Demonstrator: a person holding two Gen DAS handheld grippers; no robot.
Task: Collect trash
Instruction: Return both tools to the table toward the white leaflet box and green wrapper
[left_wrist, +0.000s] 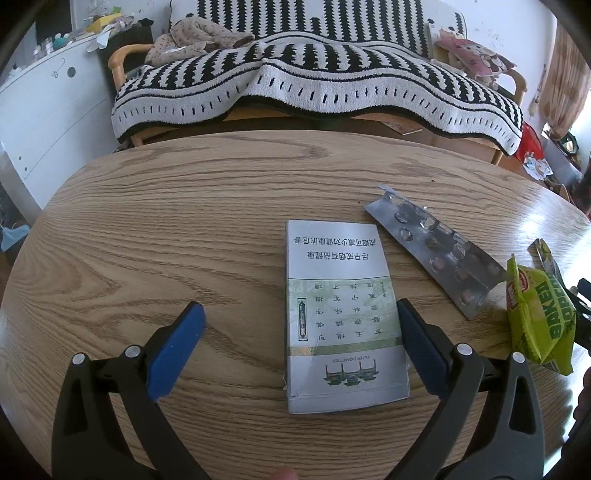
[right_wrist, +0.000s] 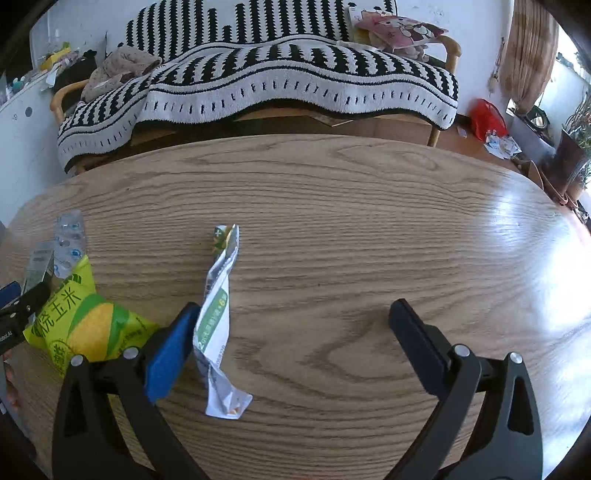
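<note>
Left gripper (left_wrist: 301, 325) gapes wide; flat silver-green cigarette carton (left_wrist: 341, 317) lies by its right finger. Shift right to straddle carton. Right gripper (right_wrist: 293, 330) likewise agape, twisted white wrapper (right_wrist: 218, 321) touching its left finger.

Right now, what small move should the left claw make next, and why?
Probably slide the left claw a little to the right, then close. It is open, and the flat cigarette box lies on the table against its right finger, off centre; the left finger is far from it, so closing now might only push the box.
</note>
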